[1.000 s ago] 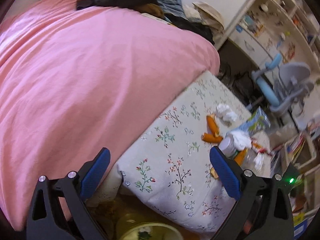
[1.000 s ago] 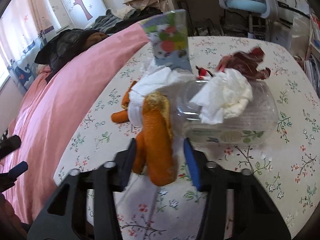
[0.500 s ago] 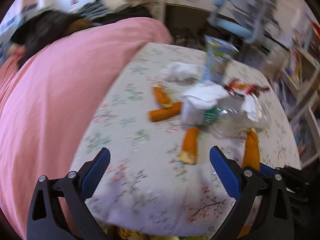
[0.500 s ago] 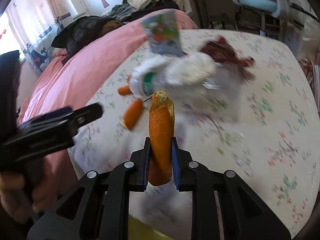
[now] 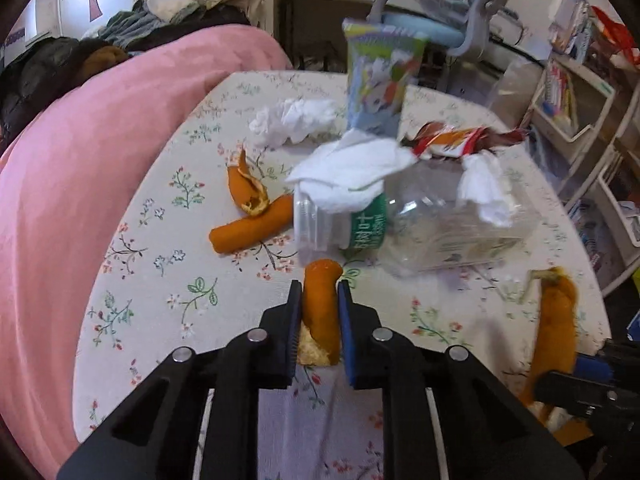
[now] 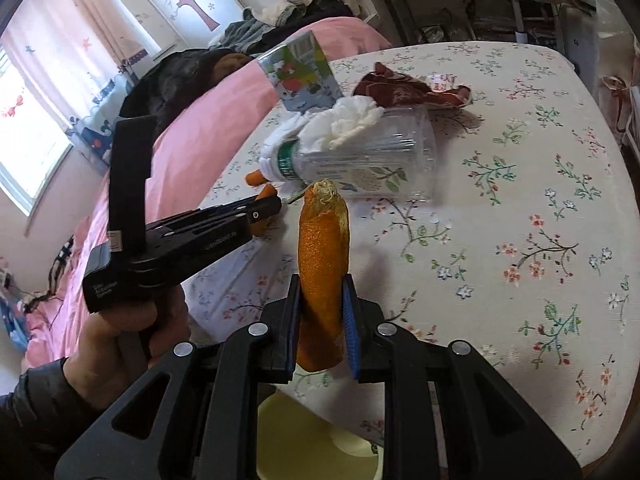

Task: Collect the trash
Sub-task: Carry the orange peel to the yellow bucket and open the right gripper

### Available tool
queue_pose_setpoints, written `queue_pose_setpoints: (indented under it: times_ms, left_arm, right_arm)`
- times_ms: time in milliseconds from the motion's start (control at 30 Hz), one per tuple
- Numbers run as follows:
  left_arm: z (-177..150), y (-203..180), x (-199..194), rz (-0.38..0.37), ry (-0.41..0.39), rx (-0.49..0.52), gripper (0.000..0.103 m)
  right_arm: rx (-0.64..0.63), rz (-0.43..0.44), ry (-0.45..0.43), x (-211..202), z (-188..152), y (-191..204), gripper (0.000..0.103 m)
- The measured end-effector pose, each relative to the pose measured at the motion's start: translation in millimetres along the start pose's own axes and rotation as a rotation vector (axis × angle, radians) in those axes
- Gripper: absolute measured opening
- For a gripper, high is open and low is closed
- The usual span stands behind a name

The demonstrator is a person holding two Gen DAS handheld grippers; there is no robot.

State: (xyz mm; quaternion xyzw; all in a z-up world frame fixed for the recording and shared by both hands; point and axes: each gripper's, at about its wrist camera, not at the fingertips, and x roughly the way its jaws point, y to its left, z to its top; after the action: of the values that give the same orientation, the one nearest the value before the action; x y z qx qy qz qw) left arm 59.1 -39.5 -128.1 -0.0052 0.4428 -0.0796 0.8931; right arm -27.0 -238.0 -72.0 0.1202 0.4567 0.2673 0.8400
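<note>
Newly clamped: peel [image 5: 320, 300] between left fingers [image 5: 294, 316]

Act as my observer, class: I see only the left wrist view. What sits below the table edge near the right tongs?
Observer: A pale yellow container, partly hidden behind the right tongs.
Operator: Are those tongs gripping their peel squarely?
Observer: Yes, they are shut on the long orange peel, which stands upright between them.
Operator: What holds my left tongs?
Observer: A bare hand in a dark sleeve grips the handle of the left tongs.
</note>
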Motion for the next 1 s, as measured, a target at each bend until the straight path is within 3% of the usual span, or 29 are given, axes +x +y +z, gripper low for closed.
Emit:
queue_pose_setpoints:
  times_ms: [400, 1000]
  left_arm:
    - [-33.8, 4.8, -68.9, -0.057, -0.049, -0.032, 0.017]
    - [-112.6, -15.8, -109.8, -0.03, 0.02, 0.02, 0.017]
  right_arm:
    - [-0.055, 0.058, 0.06, -0.2, -22.4, 35.3, 0.018]
    - [0.013, 0.1, 0.22, -20.9, -143.6, 66.3, 0.018]
